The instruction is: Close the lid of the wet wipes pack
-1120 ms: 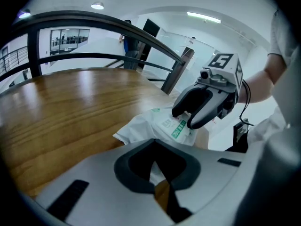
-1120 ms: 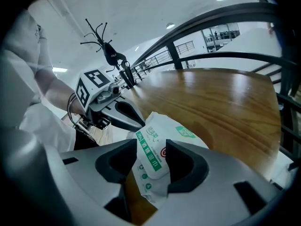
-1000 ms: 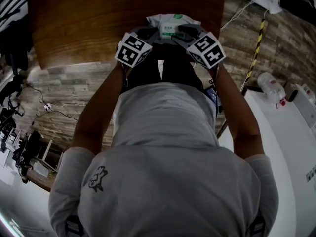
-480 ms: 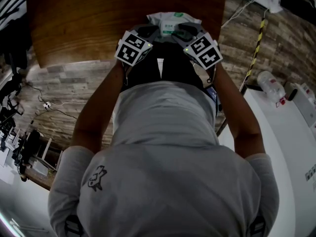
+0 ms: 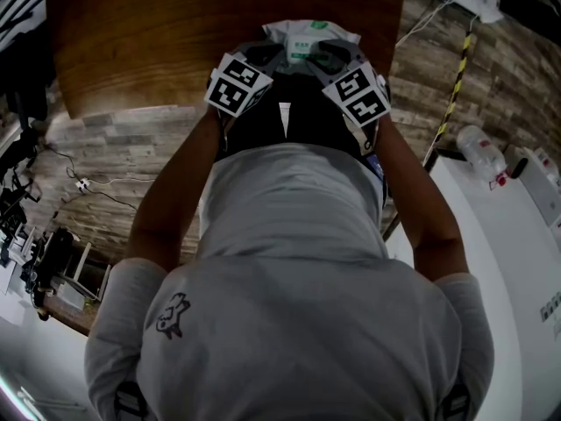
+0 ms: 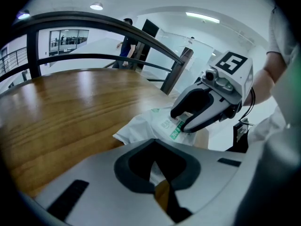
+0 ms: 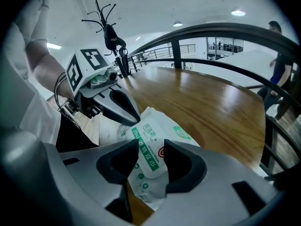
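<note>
Two grippers are set on the wet wipes pack at the wooden table's near edge. The right gripper's spread jaws are being closed around its lid. The left gripper's jaws are pinched on its white corner. The pack is half hidden by marker cubes.

Brown wood-grain table spans the top of the head view, with a white, green-printed wet wipes pack lying flat on it at the near edge, top centre.
</note>
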